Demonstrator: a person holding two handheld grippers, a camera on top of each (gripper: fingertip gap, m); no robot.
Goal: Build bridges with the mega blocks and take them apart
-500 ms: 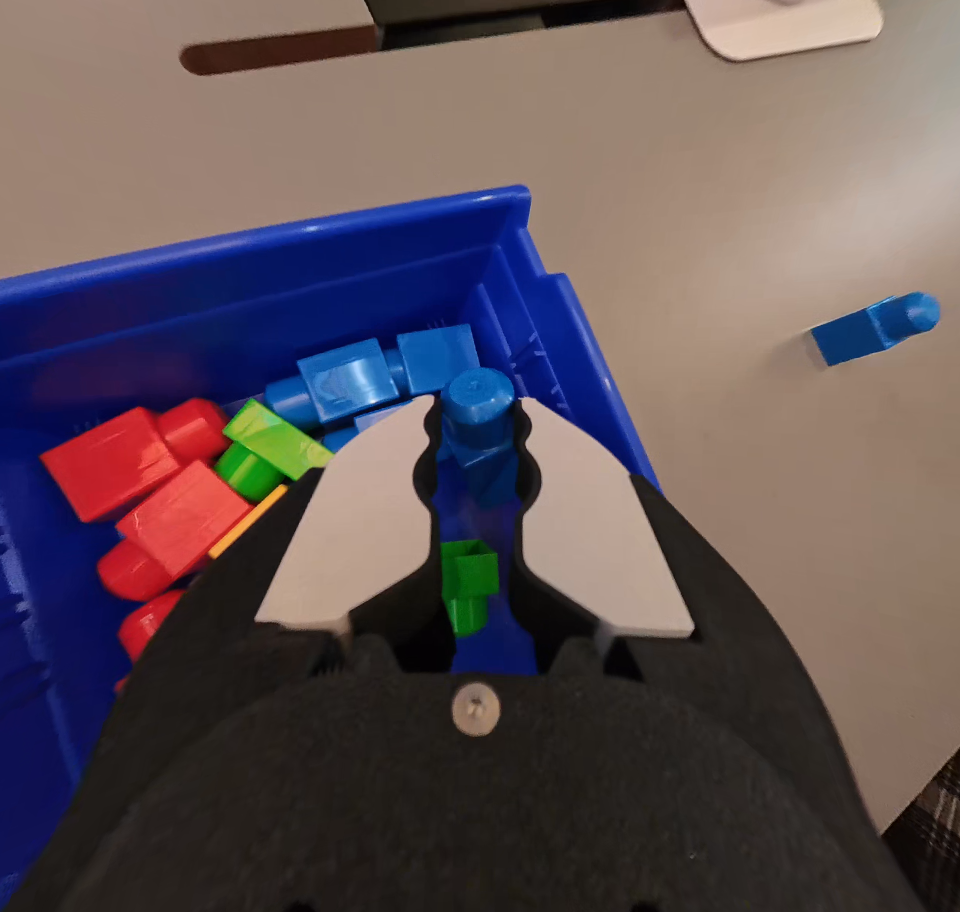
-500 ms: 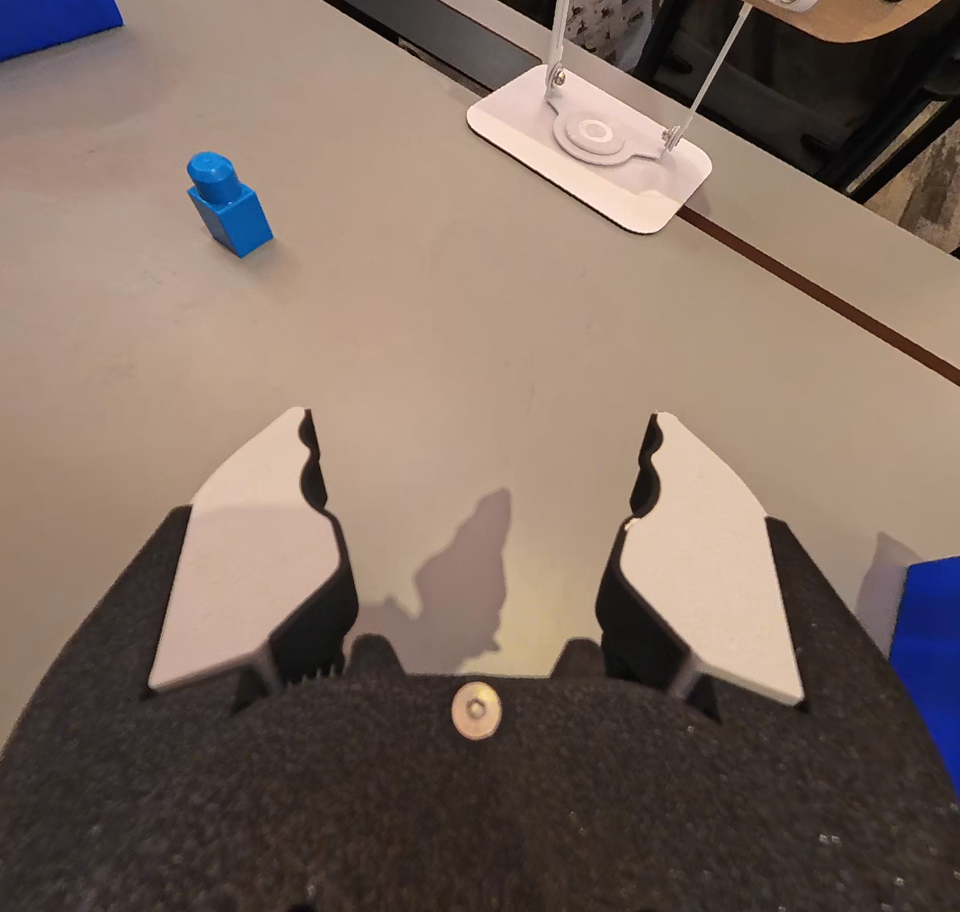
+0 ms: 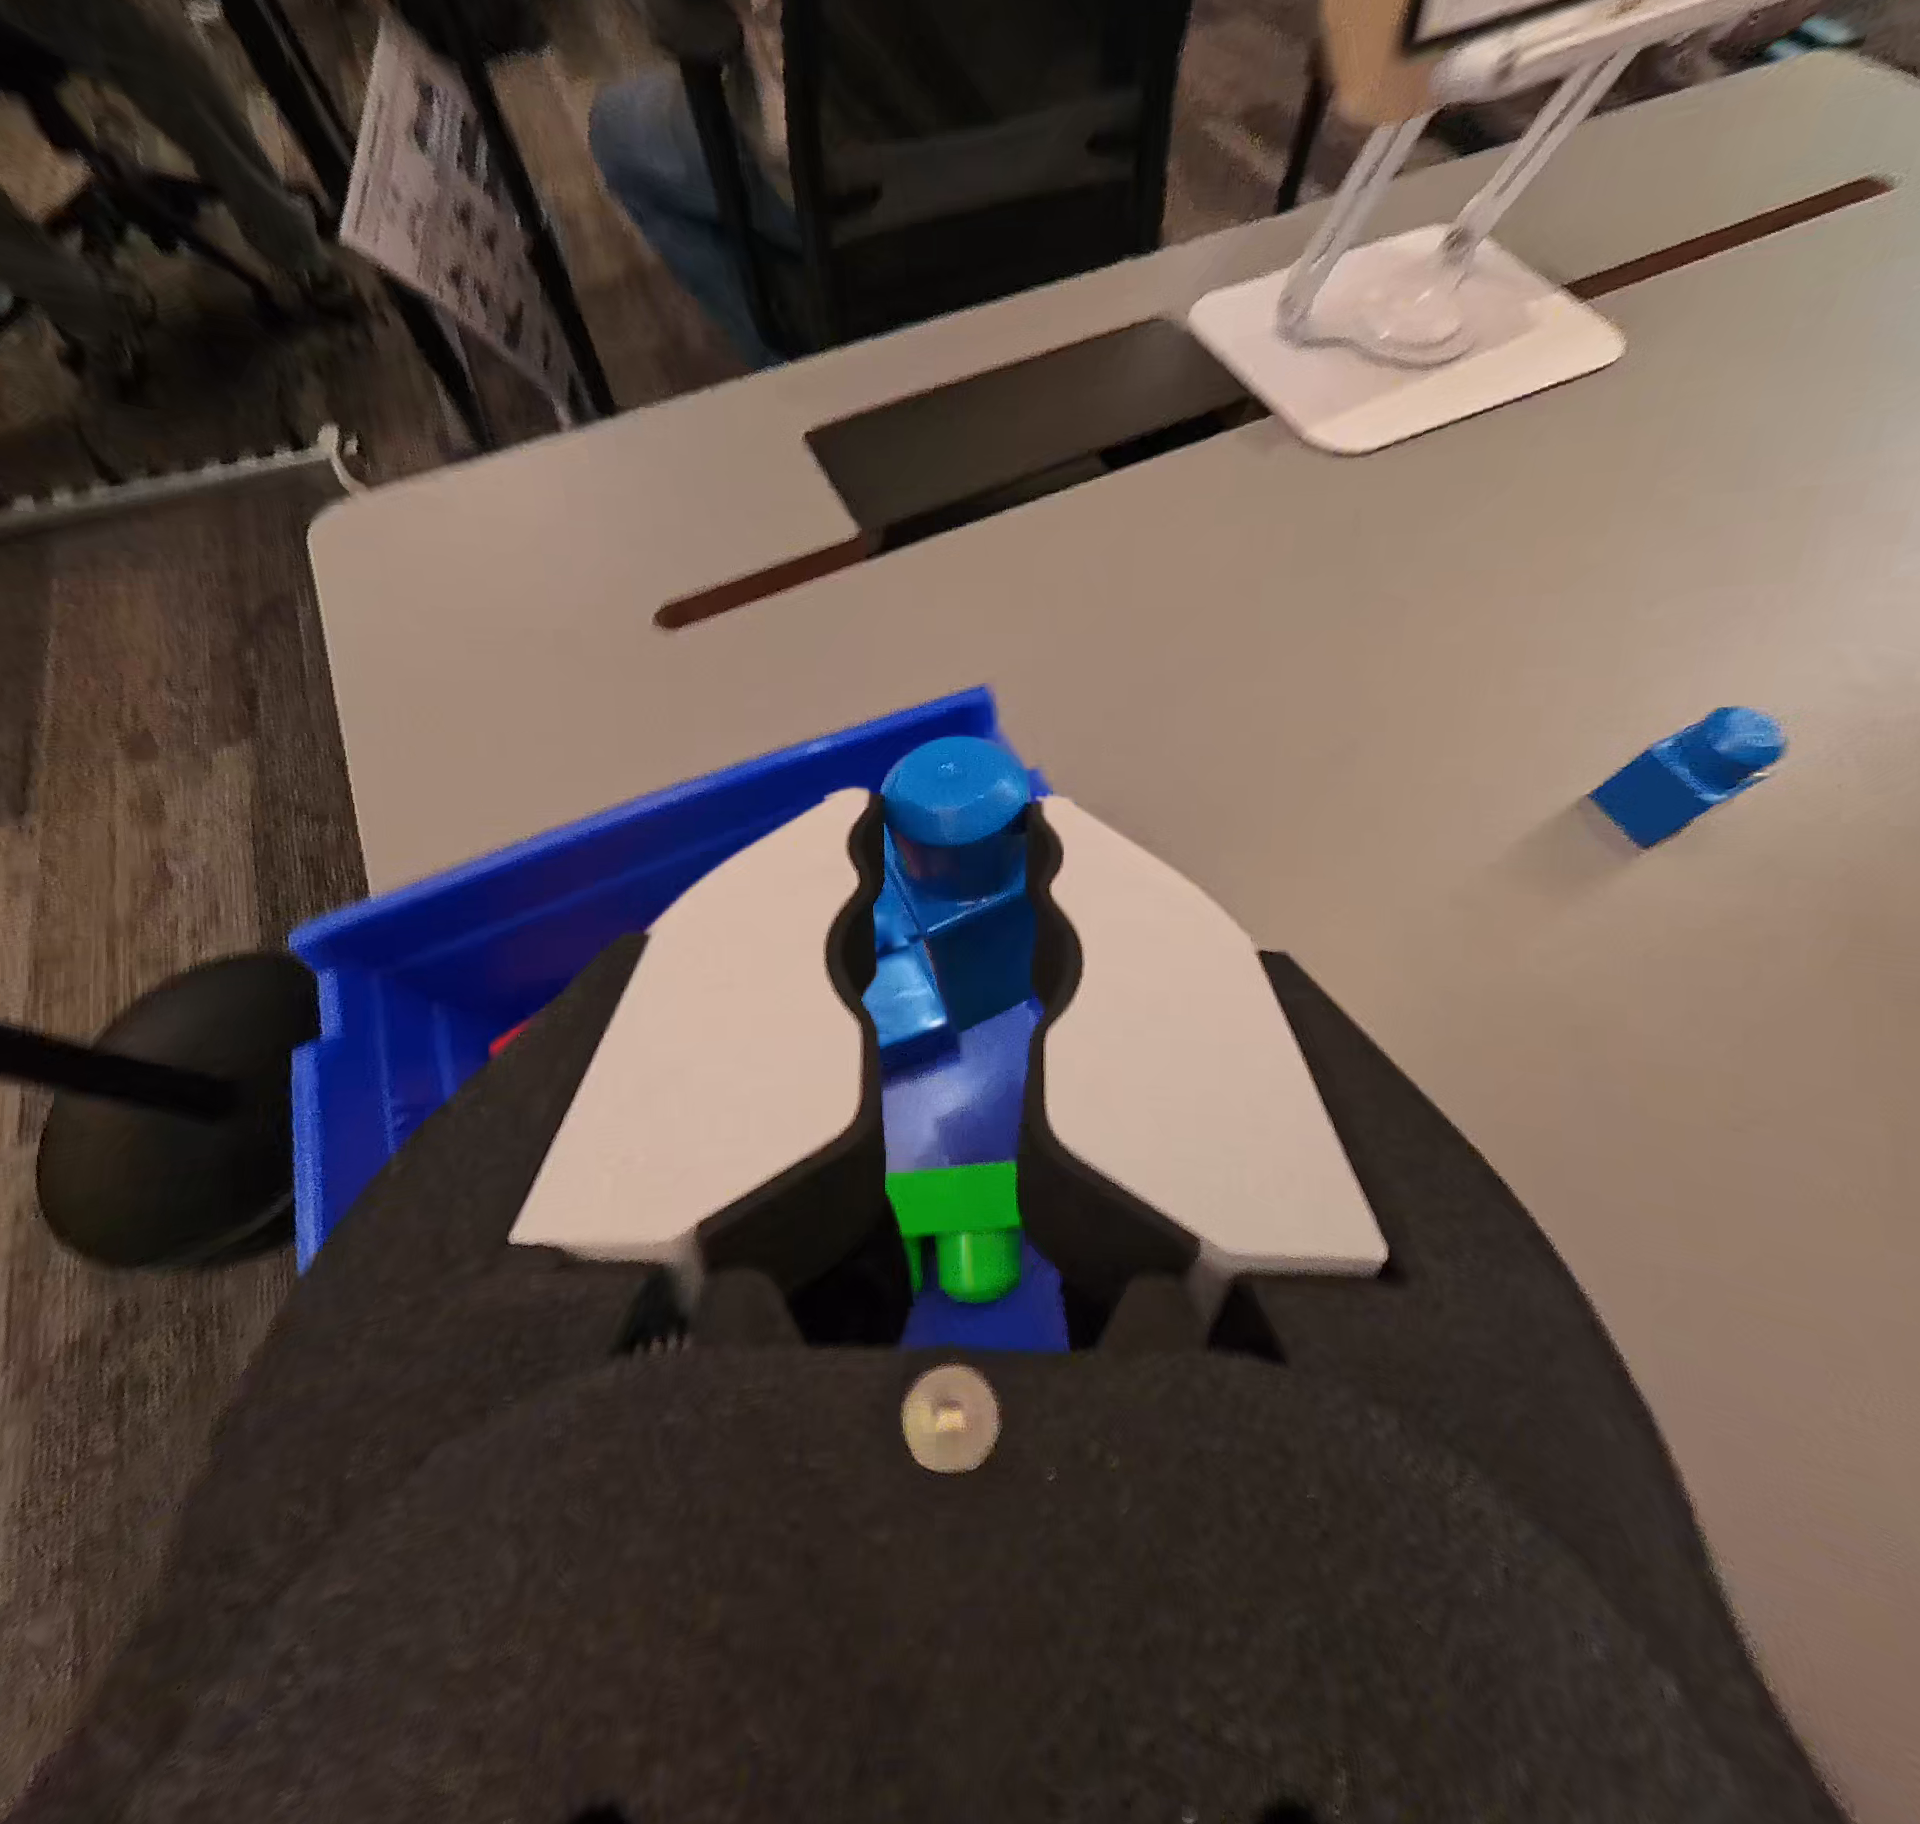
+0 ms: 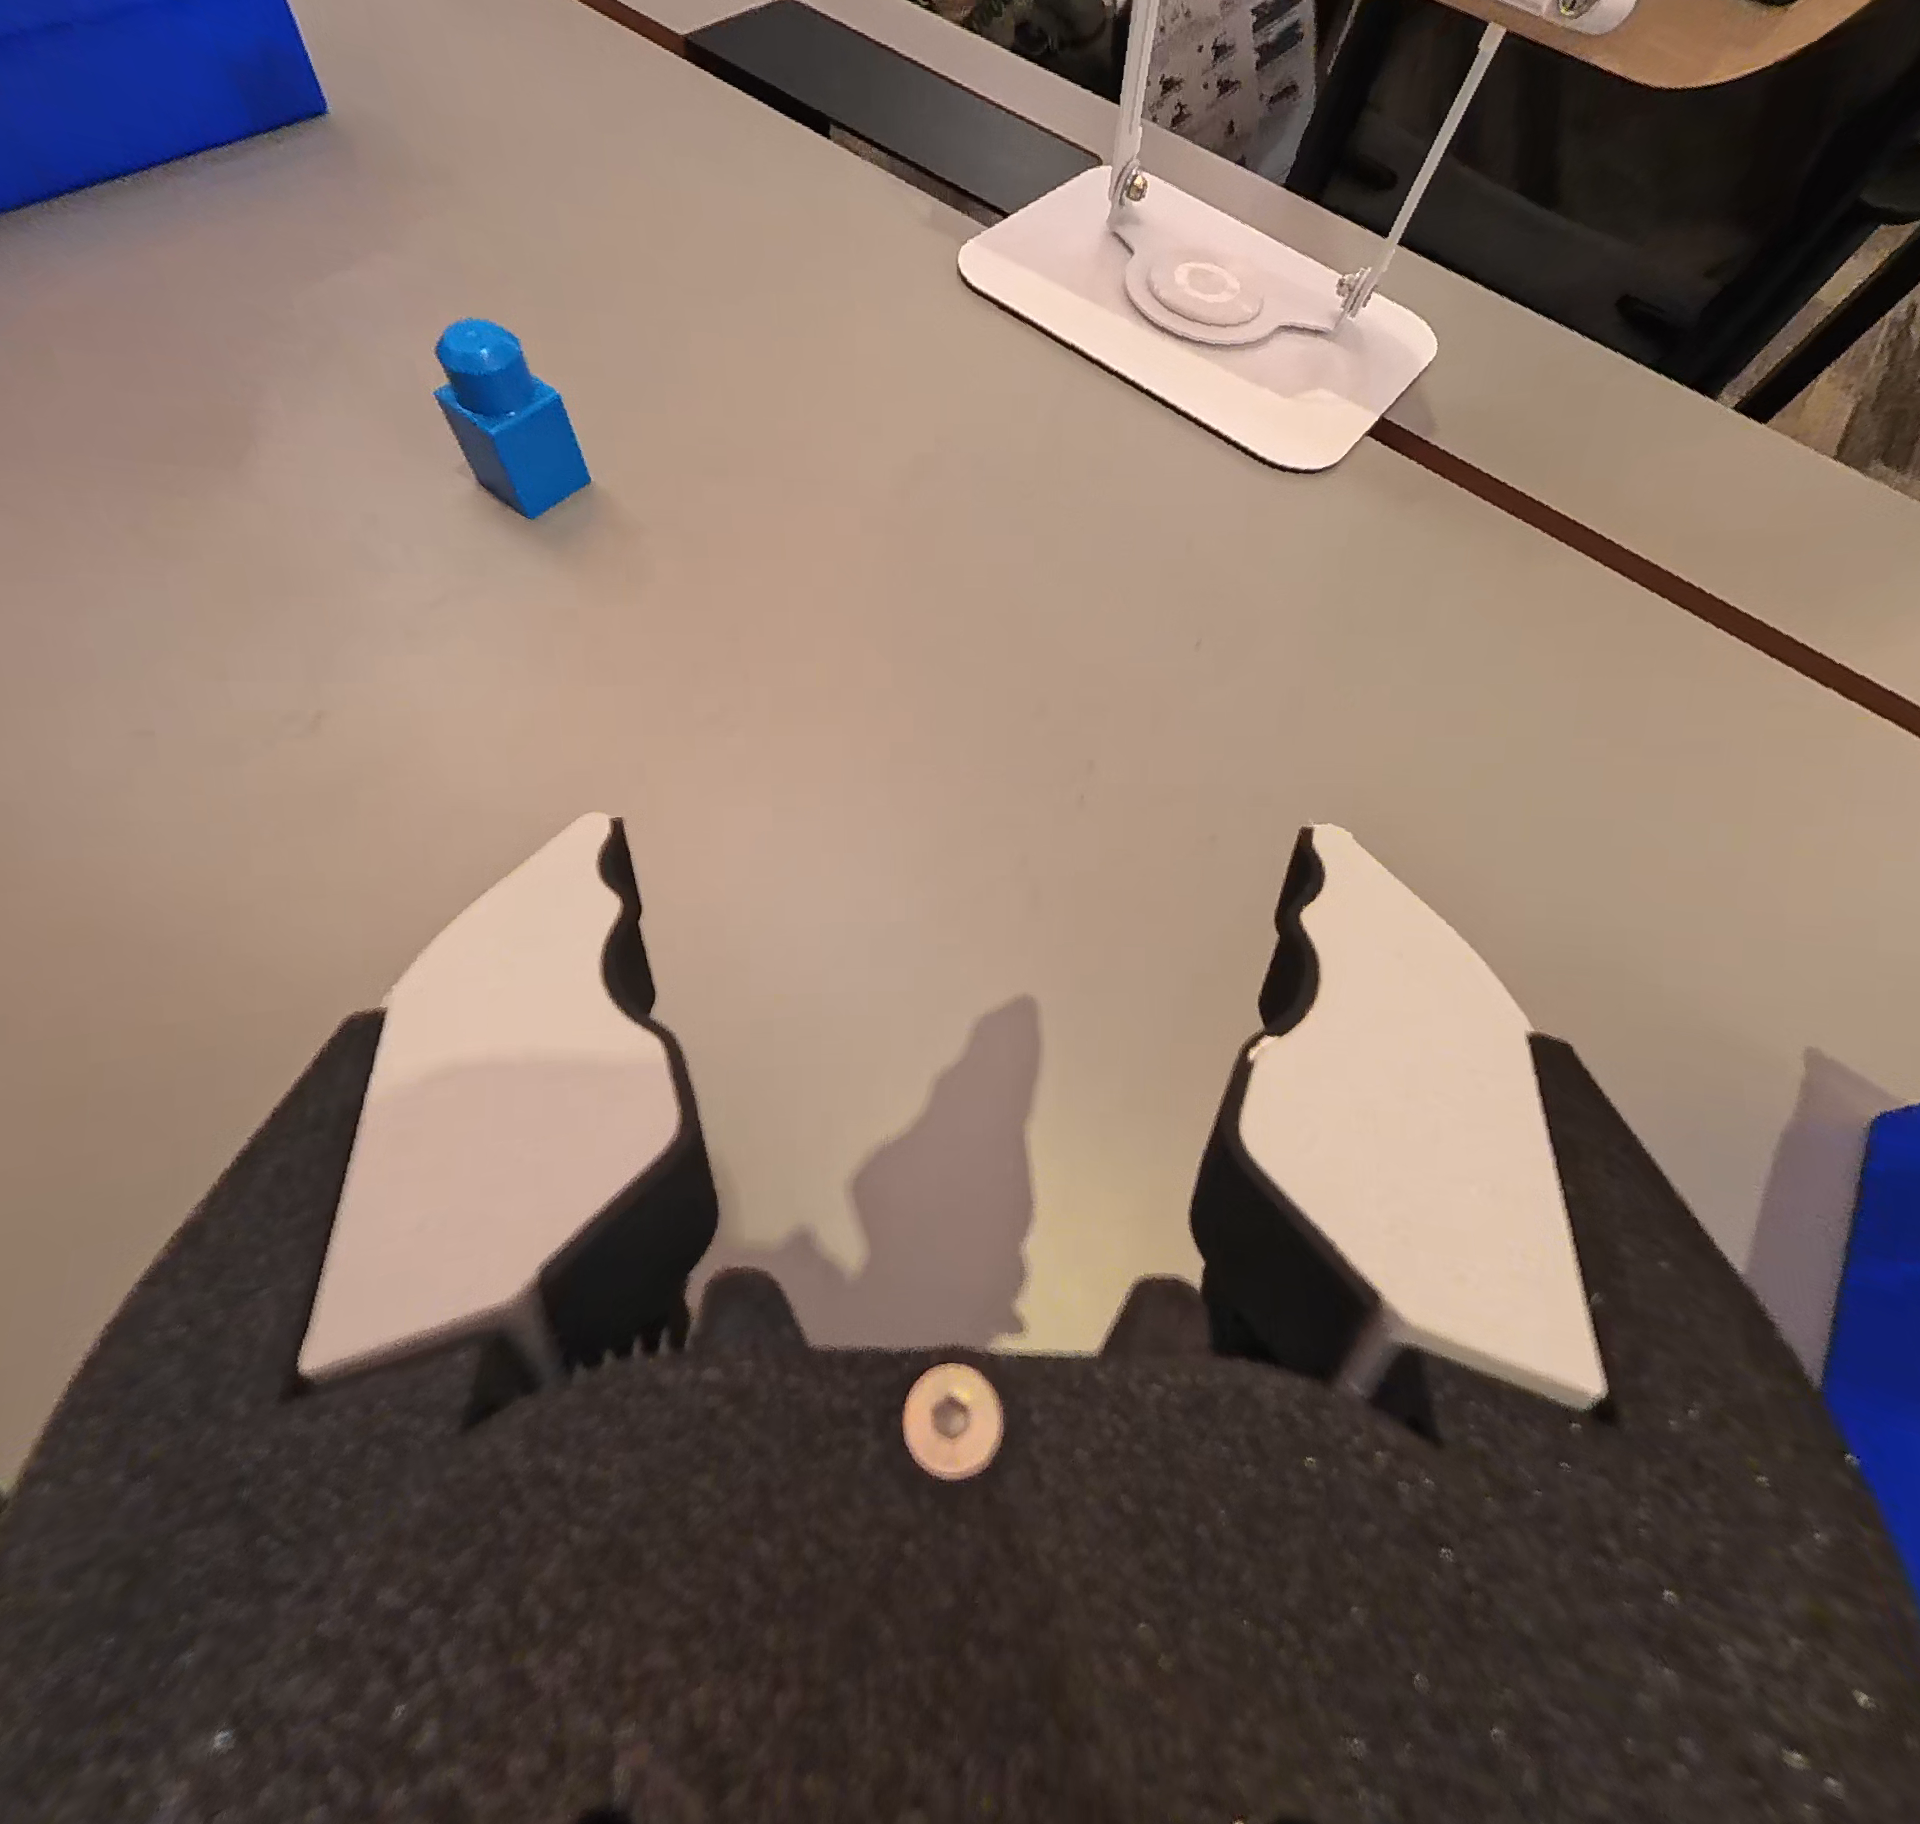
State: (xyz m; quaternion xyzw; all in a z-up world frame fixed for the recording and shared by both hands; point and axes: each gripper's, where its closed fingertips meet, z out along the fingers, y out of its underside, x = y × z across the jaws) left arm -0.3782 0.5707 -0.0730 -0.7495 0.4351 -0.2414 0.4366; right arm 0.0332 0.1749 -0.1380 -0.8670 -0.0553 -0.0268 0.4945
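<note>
My left gripper is shut on a blue one-stud block and holds it above the blue bin, stud pointing forward. A green block lies in the bin below, seen between the fingers. A second blue one-stud block stands on the grey table to the right; it also shows in the right wrist view, upright at far left. My right gripper is open and empty above bare table.
A white stand base with thin legs sits at the table's far edge. A dark slot cover lies beside it. The blue bin's side is at far left. Another blue bin edge is at right.
My left gripper has lifted the blue block up out of the bin and tilted upward, so most bin contents are now hidden. The right gripper has barely moved.
</note>
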